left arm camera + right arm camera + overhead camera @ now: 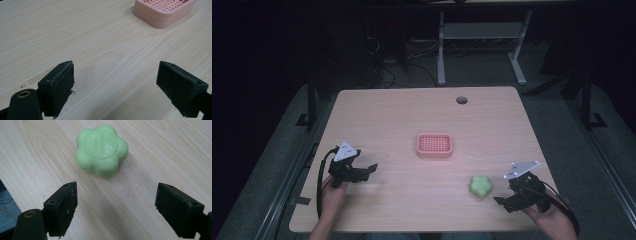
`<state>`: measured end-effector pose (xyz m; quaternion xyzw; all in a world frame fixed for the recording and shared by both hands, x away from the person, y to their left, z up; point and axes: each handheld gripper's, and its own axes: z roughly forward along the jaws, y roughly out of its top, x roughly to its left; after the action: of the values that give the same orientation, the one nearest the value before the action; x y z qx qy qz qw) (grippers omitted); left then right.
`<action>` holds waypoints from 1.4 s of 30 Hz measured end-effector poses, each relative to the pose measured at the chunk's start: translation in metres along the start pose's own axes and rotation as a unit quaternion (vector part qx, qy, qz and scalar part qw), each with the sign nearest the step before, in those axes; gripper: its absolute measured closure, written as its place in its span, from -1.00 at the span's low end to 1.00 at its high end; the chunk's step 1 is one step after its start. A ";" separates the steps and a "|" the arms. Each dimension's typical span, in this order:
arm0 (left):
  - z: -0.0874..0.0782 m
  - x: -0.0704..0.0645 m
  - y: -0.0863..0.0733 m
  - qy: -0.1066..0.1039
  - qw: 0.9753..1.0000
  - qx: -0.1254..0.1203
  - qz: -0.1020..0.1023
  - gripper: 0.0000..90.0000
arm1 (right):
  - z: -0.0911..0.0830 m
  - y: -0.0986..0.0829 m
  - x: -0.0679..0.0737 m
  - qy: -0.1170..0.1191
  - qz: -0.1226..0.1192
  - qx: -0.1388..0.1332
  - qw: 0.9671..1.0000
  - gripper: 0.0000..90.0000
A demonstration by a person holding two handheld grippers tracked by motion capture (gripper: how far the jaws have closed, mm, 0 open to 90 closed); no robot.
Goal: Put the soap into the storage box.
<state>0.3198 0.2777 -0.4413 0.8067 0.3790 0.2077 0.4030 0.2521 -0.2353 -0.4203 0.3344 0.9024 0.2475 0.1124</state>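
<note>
— How will that pale green flower-shaped bar of soap [102, 149] handle?

— I judge it light, stiff and a bit slick. It lies flat on the light wooden desk [412, 115], near right, apart from the pink slatted plastic soap dish [434, 145] at centre. I'd pinch across two opposite lobes.

— Fingers?

— My right gripper [115, 208] has its fingers wide apart, just short of the soap, touching nothing. My left gripper [115, 88] is equally spread, holding nothing.

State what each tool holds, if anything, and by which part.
Nothing is held. The left tool is open over bare table; the right tool is open, short of the green soap.
</note>
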 end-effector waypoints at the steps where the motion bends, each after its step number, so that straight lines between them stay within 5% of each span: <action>1: 0.000 0.001 0.000 0.000 1.000 0.003 0.003 -0.68 | 0.001 0.001 0.000 0.001 -0.002 0.002 1.000 -0.61; 26: -0.001 0.001 0.000 -0.004 1.000 -0.001 0.000 -0.68 | 0.021 0.046 0.006 0.011 -0.035 0.074 0.997 -0.61; 42: -0.001 0.000 0.001 -0.003 1.000 -0.005 -0.004 -0.68 | 0.038 0.056 0.006 0.022 -0.024 0.108 0.994 -0.67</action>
<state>0.3197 0.2782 -0.4403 0.8039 0.3793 0.2055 0.4095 0.2921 -0.1808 -0.4239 0.3174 0.9338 0.1531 0.0618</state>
